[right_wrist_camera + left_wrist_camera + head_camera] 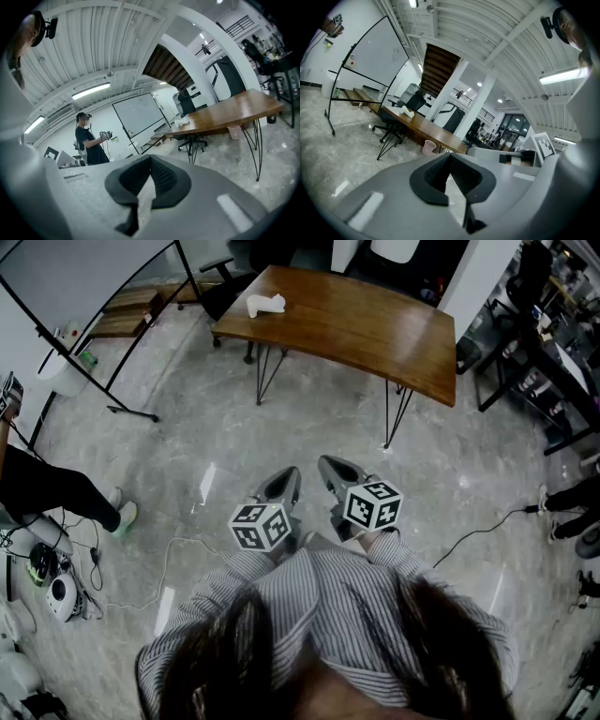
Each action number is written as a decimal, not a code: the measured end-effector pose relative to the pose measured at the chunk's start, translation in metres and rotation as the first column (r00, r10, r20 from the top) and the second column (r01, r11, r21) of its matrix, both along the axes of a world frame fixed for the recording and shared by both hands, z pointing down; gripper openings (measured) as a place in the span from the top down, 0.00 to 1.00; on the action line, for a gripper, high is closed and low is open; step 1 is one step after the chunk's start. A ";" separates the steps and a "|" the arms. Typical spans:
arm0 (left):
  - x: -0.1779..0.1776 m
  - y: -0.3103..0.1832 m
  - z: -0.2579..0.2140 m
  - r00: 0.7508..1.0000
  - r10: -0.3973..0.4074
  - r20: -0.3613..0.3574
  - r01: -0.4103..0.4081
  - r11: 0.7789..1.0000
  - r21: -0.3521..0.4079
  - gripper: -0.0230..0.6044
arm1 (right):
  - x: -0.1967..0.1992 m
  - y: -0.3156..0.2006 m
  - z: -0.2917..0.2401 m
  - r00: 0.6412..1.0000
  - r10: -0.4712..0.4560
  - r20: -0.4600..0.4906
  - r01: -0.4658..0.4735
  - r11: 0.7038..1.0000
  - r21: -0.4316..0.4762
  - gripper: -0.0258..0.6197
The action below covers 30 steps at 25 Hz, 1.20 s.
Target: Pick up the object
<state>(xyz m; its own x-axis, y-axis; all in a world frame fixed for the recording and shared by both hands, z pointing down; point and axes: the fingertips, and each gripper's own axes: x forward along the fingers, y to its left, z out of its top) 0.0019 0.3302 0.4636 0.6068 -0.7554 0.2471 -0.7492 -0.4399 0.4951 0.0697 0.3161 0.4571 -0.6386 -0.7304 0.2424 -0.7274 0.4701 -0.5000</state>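
A white object (pixel 265 305) lies on the far left end of a long wooden table (pixel 375 329), well ahead of me across the marble floor. Both grippers are held close to my chest, far from the table. My left gripper (pixel 290 473) is shut with nothing in it, and my right gripper (pixel 329 464) beside it is shut and empty too. In the left gripper view the shut gripper (pixel 450 157) points toward the table (pixel 436 132) and the white object (pixel 408 112). In the right gripper view the gripper (pixel 150 162) faces the table (pixel 225 112) with the object (pixel 182 123) on it.
A whiteboard on a stand (pixel 80 287) and an office chair (pixel 220 277) stand at the left of the table. A pink bin (pixel 429 146) sits under it. A person (pixel 91 145) stands at the left. Cables (pixel 169 563) cross the floor; dark desks (pixel 544 362) line the right.
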 end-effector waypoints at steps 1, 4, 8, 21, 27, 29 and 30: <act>0.003 0.000 0.000 1.000 0.003 0.001 -0.003 1.000 -0.001 0.96 | 0.001 0.001 0.000 1.000 -0.004 -0.001 0.004 1.000 -0.001 0.96; 0.010 -0.001 0.000 1.000 0.018 0.008 -0.018 1.000 0.001 0.96 | 0.001 0.002 0.000 1.000 -0.024 -0.006 0.025 1.000 0.004 0.96; 0.015 -0.004 -0.001 0.999 0.040 0.020 -0.040 0.999 0.011 0.96 | -0.004 0.000 -0.002 0.998 -0.056 -0.028 0.056 0.998 0.020 0.96; 0.007 -0.019 -0.004 1.000 -0.009 0.002 0.009 1.000 0.007 0.96 | 0.004 -0.021 -0.009 0.993 -0.043 0.109 0.042 0.999 0.009 0.96; 0.001 -0.039 0.003 0.999 -0.022 -0.034 0.021 0.999 -0.031 0.96 | -0.010 -0.019 -0.003 0.991 -0.120 0.057 0.120 0.993 -0.007 0.96; 0.011 -0.046 0.008 0.999 0.001 -0.034 -0.003 0.999 -0.052 0.96 | 0.002 -0.023 0.002 0.994 -0.100 0.037 0.101 0.995 -0.017 0.96; 0.016 -0.051 0.009 0.999 0.015 -0.032 -0.017 0.998 -0.054 0.96 | 0.010 -0.029 0.004 0.996 -0.081 0.042 0.082 0.996 -0.024 0.96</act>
<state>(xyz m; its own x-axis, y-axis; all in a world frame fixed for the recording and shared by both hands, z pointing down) 0.0182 0.2788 0.4723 0.6266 -0.7316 0.2684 -0.7262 -0.4232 0.5418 0.0794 0.2871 0.4608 -0.7057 -0.6691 0.2330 -0.6657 0.5136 -0.5413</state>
